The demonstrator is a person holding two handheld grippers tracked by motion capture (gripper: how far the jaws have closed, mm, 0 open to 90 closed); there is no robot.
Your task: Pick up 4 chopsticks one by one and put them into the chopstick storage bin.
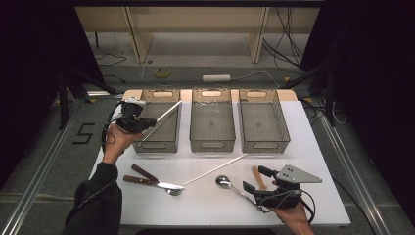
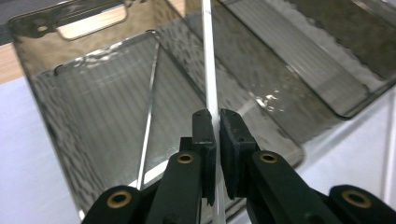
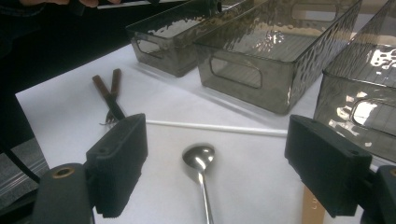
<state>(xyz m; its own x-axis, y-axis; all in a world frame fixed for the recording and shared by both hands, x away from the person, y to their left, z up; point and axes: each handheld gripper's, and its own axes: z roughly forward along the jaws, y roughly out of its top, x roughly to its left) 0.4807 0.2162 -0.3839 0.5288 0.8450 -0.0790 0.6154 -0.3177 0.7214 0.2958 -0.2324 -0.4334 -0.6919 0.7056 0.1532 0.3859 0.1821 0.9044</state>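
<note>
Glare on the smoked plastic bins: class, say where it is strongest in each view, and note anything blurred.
High view: even light, faint glare on the middle bin. Left gripper view: bright glint on the wall between bins; the left hand-held gripper, shut on a white stick, is slightly soft. Right gripper view: hot spots on bin walls; the spoon is sharp, and the right hand-held gripper looms large.

The left gripper (image 1: 147, 123) is held raised at the left by the left hand (image 1: 116, 139), its jaws pressed nearly together with only a thin gap between them, and a dark sleeve (image 1: 98, 198) is worn on that forearm. The right gripper (image 1: 257, 179) is held low at the right by the right hand (image 1: 292, 218), with its jaws spread wide apart.
</note>
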